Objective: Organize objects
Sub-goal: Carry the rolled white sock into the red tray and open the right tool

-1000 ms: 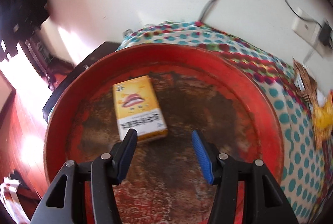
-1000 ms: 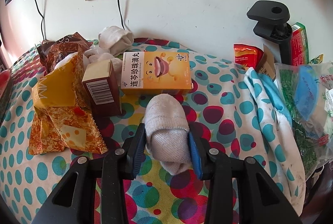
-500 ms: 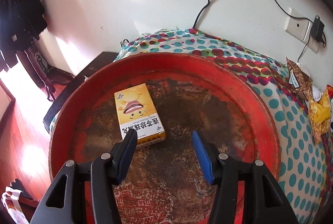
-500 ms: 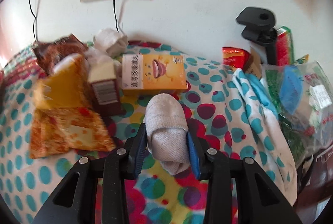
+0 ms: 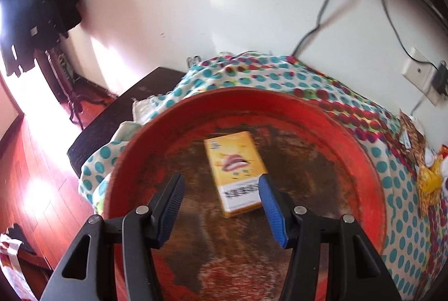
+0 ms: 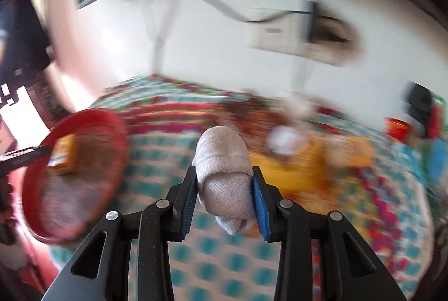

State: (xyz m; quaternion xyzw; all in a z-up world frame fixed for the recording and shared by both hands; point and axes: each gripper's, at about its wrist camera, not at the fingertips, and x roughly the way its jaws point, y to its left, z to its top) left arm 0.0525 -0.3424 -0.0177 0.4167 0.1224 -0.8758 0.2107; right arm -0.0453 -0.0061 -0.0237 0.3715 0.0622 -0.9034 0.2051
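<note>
Evidently the right gripper (image 6: 224, 194) had its jaws clenched on the rolled sock (image 6: 224, 178), carried above the bench beside the red basin (image 6: 112, 127), presumably to drop it there. The left gripper (image 5: 221, 206) hovered released over the basin, where the yellow box (image 5: 235, 172) lay.

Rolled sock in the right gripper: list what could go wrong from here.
1. The right gripper pinches the rolled sock only at its lower part; the soft roll could slip or unroll mid-swing.
2. The left gripper hangs open over the red basin and yellow box, so the two grippers might collide there.
</note>
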